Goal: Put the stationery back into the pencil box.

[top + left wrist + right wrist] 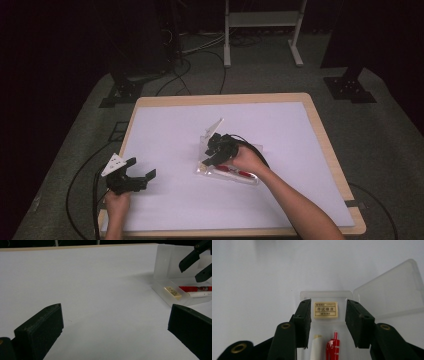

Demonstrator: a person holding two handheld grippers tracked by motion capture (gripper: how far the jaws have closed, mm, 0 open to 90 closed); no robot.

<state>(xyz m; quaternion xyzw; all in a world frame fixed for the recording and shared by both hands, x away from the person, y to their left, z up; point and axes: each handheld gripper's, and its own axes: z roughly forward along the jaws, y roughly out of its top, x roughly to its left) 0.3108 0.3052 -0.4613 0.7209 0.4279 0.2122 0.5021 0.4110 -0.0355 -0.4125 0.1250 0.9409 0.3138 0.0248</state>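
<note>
The right gripper hangs over the open case, jaws apart above the eraser, gripping nothing. The left gripper rests on the table, jaws wide and empty.

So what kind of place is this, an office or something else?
Most likely a recording studio or lab. The table is covered by a plain white sheet, black curtains hang around it, and stand feet and cables lie on grey carpet. A clear pencil case with an eraser seems to be a test prop.
</note>
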